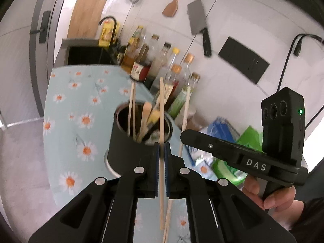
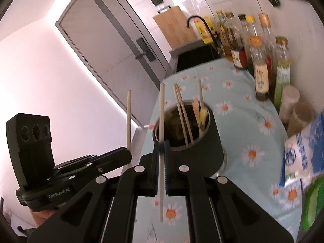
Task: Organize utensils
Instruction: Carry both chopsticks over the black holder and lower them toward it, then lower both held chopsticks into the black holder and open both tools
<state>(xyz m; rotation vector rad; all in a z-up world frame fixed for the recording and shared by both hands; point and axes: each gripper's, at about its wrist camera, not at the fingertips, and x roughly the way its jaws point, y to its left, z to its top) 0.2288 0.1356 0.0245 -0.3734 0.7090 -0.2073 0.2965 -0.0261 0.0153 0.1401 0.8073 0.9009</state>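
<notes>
A black cylindrical utensil holder stands on the daisy-print tablecloth and holds several wooden chopsticks and a small wooden spatula. My left gripper is shut on a wooden chopstick, held upright just in front of the holder's rim. My right gripper is shut on a pale chopstick, also upright, at the holder's near left rim. The right gripper with its chopstick shows at the right of the left wrist view. The left gripper with its chopstick shows at the left of the right wrist view.
Several sauce and oil bottles line the wall behind the holder. A sink with a black faucet lies beyond. Packets and a green bag lie to the right. A cleaver and wooden spatula hang on the wall.
</notes>
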